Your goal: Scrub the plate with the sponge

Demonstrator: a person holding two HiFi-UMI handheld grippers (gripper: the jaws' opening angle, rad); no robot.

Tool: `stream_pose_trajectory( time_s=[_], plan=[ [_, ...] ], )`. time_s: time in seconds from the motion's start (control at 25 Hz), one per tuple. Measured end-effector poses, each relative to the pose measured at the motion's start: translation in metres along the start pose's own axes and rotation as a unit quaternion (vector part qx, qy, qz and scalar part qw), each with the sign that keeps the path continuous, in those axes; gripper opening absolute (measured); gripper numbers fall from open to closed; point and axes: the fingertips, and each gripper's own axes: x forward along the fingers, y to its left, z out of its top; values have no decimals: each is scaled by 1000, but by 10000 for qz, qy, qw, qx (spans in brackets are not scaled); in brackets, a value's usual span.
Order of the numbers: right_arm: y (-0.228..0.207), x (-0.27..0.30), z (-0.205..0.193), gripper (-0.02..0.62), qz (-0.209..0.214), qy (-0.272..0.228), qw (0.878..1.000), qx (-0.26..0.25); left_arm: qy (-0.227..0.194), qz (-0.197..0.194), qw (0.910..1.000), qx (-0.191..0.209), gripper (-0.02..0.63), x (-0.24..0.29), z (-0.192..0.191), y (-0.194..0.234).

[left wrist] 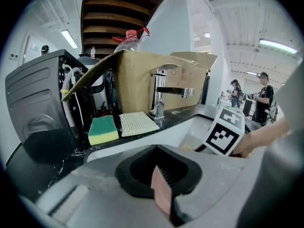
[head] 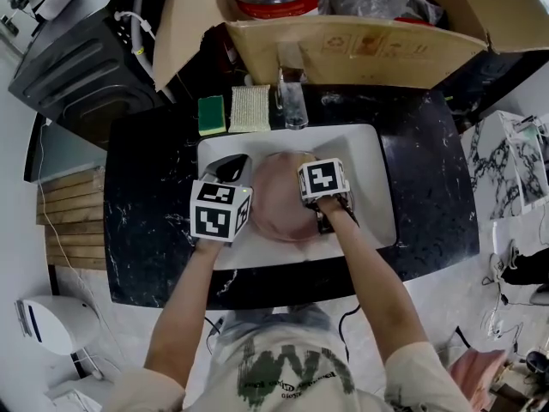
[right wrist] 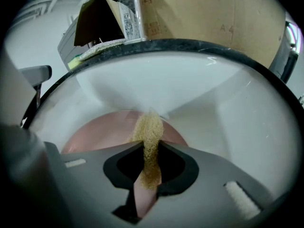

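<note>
Left claw [left wrist: 161, 190] is pinching the plate [head: 279, 200] at nine o'clock, right claw [right wrist: 148, 172] gripping the sponge [right wrist: 148, 132]; hard scrubbing could lever the plate free.

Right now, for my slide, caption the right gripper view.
Right gripper clamps a tan mesh sponge over the pink plate in the white sink.

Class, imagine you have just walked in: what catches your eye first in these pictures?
A round pink plate in the white sink, its rim clamped by the left gripper. The right gripper pinches a tan mesh sponge at the plate. A green-and-yellow sponge sits on the counter behind the sink.
</note>
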Motion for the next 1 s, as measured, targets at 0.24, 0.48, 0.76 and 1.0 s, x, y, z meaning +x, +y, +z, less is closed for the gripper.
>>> stream_pose_trajectory(
  time_s=[0.24, 0.48, 0.76, 1.0],
  plan=[
    [-6, -10, -8, 61, -113, 122, 9998, -124, -42, 30, 10000, -30, 3, -7, -1, -6],
    [-15, -15, -18, 61, -119, 199, 9995, -213, -82, 51, 9999, -61, 3, -13, -3, -11],
    [-24, -22, -28, 61, -149, 317, 9990, -293, -75, 99, 9999, -82, 3, -16, -6, -16],
    [-28, -25, -29, 61, -128, 363, 9989, -263, -66, 176, 9998, -102, 3, -17, -6, -12]
  ],
)
